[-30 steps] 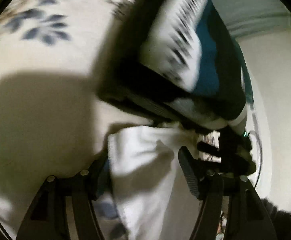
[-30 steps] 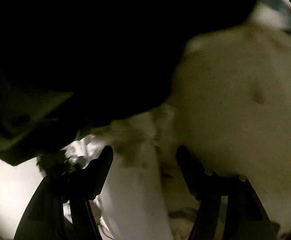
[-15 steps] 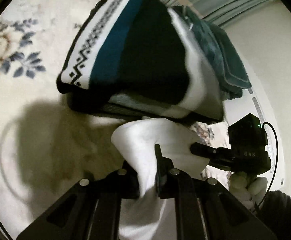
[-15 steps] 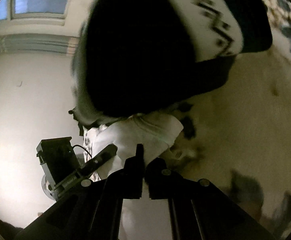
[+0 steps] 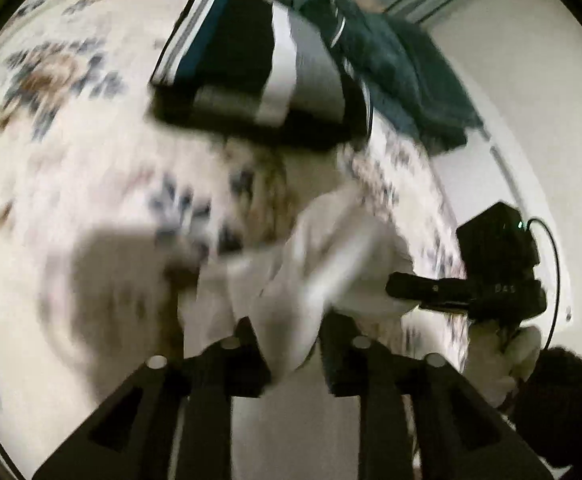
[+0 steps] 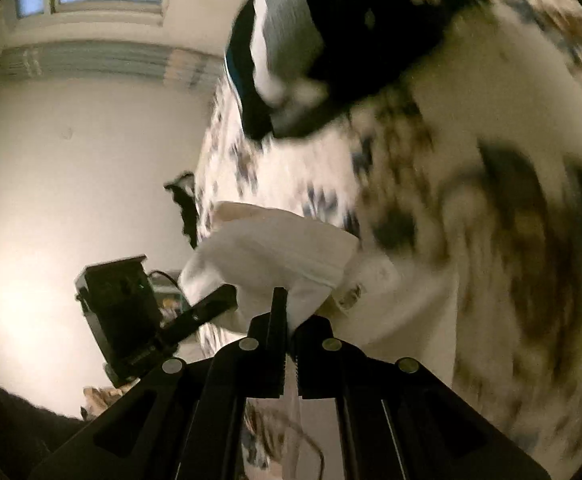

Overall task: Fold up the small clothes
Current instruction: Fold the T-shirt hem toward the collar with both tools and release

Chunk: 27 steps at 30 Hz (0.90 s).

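Motion blur smeared the floral bedspread (image 5: 71,152) and folded striped garment (image 5: 259,80); the white cloth (image 6: 275,264) ran out of frame below, hiding where it ended.

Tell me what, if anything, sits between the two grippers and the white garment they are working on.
Nothing visible does. The white garment is already between the fingers of both: the right gripper is shut on one bunched edge, and the left gripper has cloth between its fingers. The folded striped clothes lie farther back on the floral surface, clear of both.
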Each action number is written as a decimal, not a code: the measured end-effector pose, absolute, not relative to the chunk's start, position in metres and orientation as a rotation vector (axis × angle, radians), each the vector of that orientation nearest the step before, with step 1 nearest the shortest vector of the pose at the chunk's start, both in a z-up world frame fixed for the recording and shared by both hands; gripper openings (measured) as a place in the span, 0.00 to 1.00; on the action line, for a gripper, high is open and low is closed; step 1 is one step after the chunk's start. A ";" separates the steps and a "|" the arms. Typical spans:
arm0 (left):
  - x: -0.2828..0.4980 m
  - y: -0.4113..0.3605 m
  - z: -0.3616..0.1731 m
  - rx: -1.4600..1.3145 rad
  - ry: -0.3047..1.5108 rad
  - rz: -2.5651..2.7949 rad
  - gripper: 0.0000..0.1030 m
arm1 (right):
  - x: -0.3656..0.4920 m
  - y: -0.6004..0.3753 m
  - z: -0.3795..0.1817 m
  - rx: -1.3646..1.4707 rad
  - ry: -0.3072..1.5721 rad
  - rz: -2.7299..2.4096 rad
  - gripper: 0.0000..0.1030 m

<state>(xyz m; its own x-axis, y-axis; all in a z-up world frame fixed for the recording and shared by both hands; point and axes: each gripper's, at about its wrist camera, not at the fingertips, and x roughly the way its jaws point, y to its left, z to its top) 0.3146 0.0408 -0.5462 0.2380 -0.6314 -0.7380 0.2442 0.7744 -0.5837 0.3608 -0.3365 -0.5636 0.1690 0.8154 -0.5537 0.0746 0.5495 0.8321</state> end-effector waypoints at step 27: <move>0.275 0.015 -0.602 -0.277 1.444 -0.443 0.22 | 0.252 -0.249 -0.694 0.905 1.719 0.193 0.40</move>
<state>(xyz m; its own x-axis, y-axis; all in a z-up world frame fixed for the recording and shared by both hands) 0.2748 0.0154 -0.6019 0.0665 -0.4520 -0.8895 0.1241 0.8883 -0.4421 0.2524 -0.2490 -0.6941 -0.0770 0.6521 -0.7542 0.4682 0.6915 0.5500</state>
